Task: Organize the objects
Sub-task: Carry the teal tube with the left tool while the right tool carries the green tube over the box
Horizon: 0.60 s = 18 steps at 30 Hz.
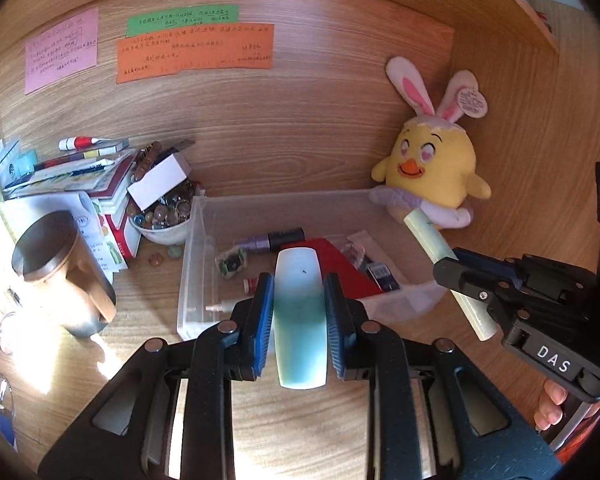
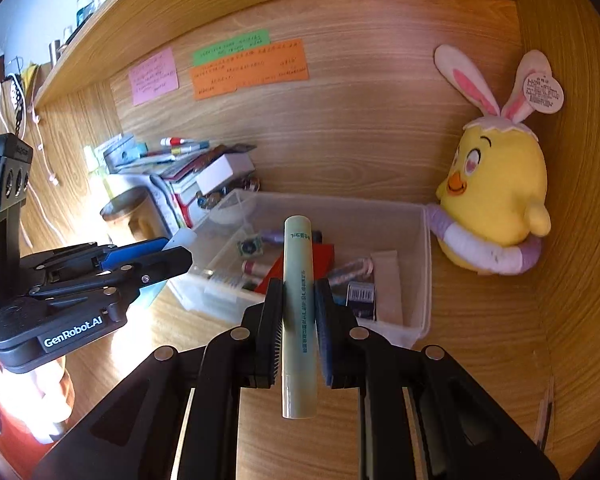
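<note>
Now left fingers (image 1: 300,300) gripping teal case (image 1: 299,320), right fingers (image 2: 299,308) gripping green tube (image 2: 299,312), clear bin (image 2: 426,272) (markers, red card) below.

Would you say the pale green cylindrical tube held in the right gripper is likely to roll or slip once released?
Probably it rolls: the pale green cylindrical tube is round and smooth-sided. It looks stiff, staying straight beyond the right gripper jaws. Dropped into the clear plastic bin, its walls should stop it.

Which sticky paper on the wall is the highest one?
The green note is the highest. It sits just above the long orange note, overlapping its top edge, while the pink note hangs apart to the left and reaches lower.
</note>
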Each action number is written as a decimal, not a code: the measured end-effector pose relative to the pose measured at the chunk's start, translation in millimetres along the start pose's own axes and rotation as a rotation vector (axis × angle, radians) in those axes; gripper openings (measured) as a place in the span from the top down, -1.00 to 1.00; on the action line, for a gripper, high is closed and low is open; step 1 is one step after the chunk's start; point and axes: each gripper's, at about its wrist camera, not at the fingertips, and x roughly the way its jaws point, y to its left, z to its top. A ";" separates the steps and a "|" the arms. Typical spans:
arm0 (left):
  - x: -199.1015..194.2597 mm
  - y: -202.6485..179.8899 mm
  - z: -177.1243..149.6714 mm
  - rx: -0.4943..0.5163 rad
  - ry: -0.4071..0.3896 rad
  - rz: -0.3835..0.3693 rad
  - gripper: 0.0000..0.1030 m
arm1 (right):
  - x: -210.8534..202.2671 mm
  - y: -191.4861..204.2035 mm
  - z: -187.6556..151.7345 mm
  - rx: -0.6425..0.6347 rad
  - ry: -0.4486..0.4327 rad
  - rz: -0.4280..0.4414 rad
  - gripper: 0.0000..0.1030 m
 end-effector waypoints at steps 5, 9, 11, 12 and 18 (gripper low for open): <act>8.9 1.7 15.4 -0.002 -0.005 0.015 0.52 | 7.6 -3.8 13.6 -0.011 -0.015 -0.016 0.73; 15.9 2.6 25.5 0.000 -0.007 0.024 0.52 | 15.3 -7.7 25.6 -0.015 -0.021 -0.031 0.73; 20.1 3.3 29.6 -0.002 -0.005 0.028 0.52 | 19.6 -10.1 31.4 -0.016 -0.023 -0.041 0.73; 22.2 3.7 31.0 -0.002 -0.003 0.028 0.52 | 21.7 -11.0 34.0 -0.018 -0.024 -0.045 0.73; 38.8 12.5 40.9 -0.030 0.008 0.042 0.52 | 39.1 -15.4 46.1 -0.043 -0.009 -0.076 0.73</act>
